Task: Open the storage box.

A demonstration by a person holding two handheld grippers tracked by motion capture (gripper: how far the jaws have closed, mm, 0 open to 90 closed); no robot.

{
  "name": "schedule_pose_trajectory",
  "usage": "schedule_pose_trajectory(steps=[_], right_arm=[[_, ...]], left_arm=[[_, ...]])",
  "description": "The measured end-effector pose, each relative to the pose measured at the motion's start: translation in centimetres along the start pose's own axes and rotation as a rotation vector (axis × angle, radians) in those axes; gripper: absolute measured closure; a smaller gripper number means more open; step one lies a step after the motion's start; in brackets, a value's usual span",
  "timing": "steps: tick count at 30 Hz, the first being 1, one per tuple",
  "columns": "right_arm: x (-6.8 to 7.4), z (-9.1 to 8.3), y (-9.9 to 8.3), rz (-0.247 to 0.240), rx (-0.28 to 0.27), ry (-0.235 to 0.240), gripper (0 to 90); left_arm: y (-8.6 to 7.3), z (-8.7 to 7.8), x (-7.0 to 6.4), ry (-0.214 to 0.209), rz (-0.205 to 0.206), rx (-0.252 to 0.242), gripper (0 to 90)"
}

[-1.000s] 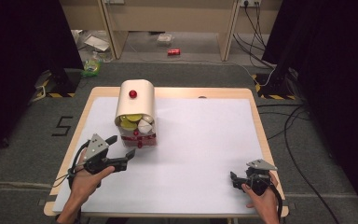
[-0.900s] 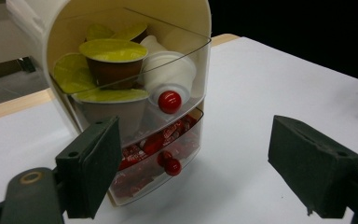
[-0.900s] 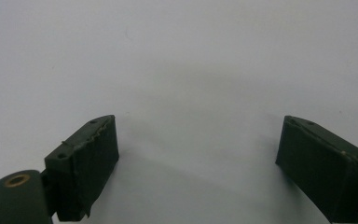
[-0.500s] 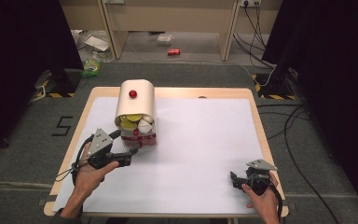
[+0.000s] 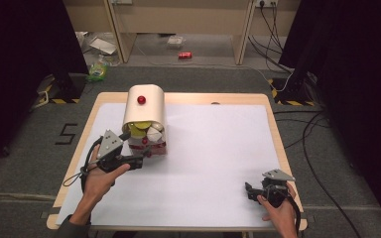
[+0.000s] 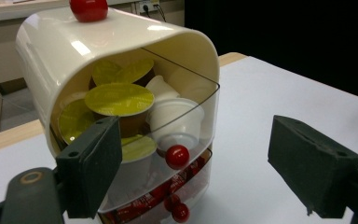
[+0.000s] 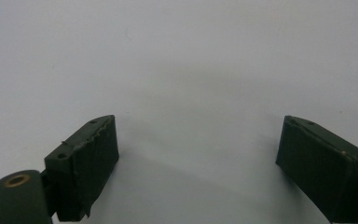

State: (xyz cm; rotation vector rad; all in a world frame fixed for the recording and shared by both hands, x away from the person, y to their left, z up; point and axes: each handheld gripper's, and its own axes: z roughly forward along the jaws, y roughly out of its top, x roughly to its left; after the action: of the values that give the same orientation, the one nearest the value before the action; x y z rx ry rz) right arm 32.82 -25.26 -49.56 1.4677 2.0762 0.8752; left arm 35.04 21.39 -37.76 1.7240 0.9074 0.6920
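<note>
Right now we're bringing the left gripper point(image 5: 140, 159) up to the front of the capsule dispenser point(image 5: 144, 111), which is standing at the far left of the white table cover point(image 5: 213, 158). Its jaws are spread wide w/ nothing btwn them, and in the left gripper view they're framing the clear drawer front and its red knob point(image 6: 177, 157). We're judging that's the likely target: the knob sits in the gap, nearer the left jaw. Behind the clear front we're seeing yellow-lidded capsules point(image 6: 119, 99) and white creamer cups point(image 6: 176, 122) piled loose; a lower drawer is holding red packets. Another red knob point(image 5: 141, 99) is sitting on the dispenser's rounded top. Our left hand point(image 5: 99, 173) is gripping the handle, forearm angling in from the near left edge. The right gripper point(image 5: 250, 191) is parked low at the near right corner, jaws apart and empty over bare cover, well apart from the dispenser, prob. just waiting.
</note>
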Motion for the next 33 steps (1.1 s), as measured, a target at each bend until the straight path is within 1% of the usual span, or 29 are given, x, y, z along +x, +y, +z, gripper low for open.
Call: schedule_pose_trajectory(steps=[2, 4, 6, 11, 13, 16, 17, 21, 23, 25, 29, 31, 33], right_arm=[[0.0, 0.0, 0.0, 0.000, 0.000, 0.000, 12.9], [0.0, 0.0, 0.0, 0.000, 0.000, 0.000, 12.9], [0.0, 0.0, 0.0, -0.002, -0.001, -0.001, 12.9], [0.0, 0.0, 0.0, -0.002, -0.001, -0.001, 12.9], [0.0, 0.0, 0.0, 0.000, 0.000, 0.001, 12.8], [0.0, 0.0, 0.0, -0.001, -0.001, 0.000, 12.9], [0.0, 0.0, 0.0, 0.000, 0.000, 0.000, 12.9], [0.0, 0.0, 0.0, 0.000, 0.000, 0.000, 12.9], [0.0, 0.0, 0.0, 0.000, 0.000, 0.000, 12.9], [0.0, 0.0, 0.0, 0.000, 0.000, 0.000, 12.9], [0.0, 0.0, 0.0, 0.000, 0.000, 0.001, 12.9], [0.0, 0.0, 0.0, -0.001, -0.001, 0.000, 12.9], [0.0, 0.0, 0.0, -0.001, -0.001, 0.000, 12.9]], left_arm=[[0.3, 0.4, 0.0, 0.009, 0.013, -0.001, 17.2], [0.4, 0.5, 0.0, 0.009, 0.012, 0.000, 17.2], [0.4, 1.0, 0.1, 0.008, 0.002, 0.010, 17.2], [0.4, 1.6, 0.2, 0.018, 0.003, 0.015, 17.3], [0.5, 1.9, 0.3, 0.026, 0.011, 0.015, 17.3], [0.5, 2.0, 0.4, 0.028, 0.007, 0.016, 17.4], [0.4, 2.2, 0.4, 0.035, 0.011, 0.019, 17.5], [0.2, 2.6, 0.5, 0.038, 0.012, 0.030, 17.5], [0.1, 2.7, 0.6, 0.042, 0.017, 0.033, 17.5], [0.0, 3.0, 0.7, 0.045, 0.013, 0.042, 17.5], [-0.1, 3.1, 0.6, 0.049, 0.017, 0.043, 17.3], [0.0, 3.1, 0.6, 0.048, 0.009, 0.048, 17.2], [0.1, 3.1, 0.6, 0.047, 0.018, 0.067, 17.3]])
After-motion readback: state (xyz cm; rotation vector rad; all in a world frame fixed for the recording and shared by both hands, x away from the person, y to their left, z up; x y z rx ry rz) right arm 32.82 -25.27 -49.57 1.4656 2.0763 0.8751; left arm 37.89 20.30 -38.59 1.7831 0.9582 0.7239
